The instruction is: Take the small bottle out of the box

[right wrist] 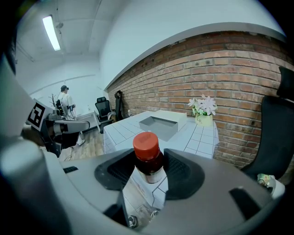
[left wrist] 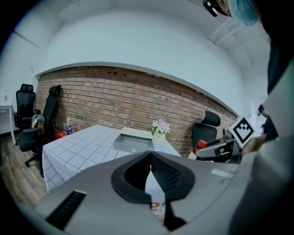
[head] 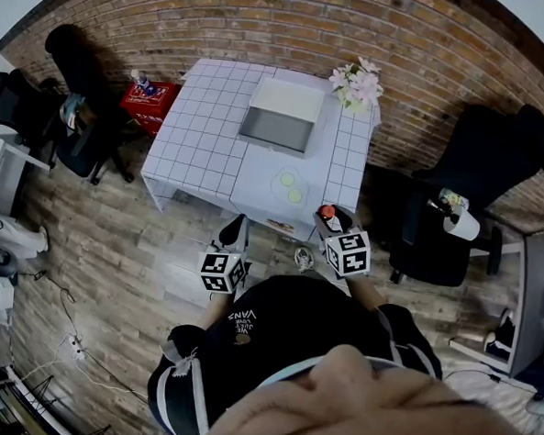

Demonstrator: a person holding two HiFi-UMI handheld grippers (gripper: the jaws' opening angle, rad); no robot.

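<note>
While the right gripper [right wrist: 148, 176] clamps the small bottle [right wrist: 147, 151] clear of the box [right wrist: 161, 123] (the task's aim), the left gripper [left wrist: 150, 158] is closed, empty.

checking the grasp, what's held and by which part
The right gripper grips the small bottle by its dark body just below the red cap; the left gripper is empty.

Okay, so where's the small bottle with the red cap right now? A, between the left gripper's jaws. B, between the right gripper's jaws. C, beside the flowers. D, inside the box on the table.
B: the right gripper view shows the small bottle clamped in the right gripper, well short of the box on the table.
</note>
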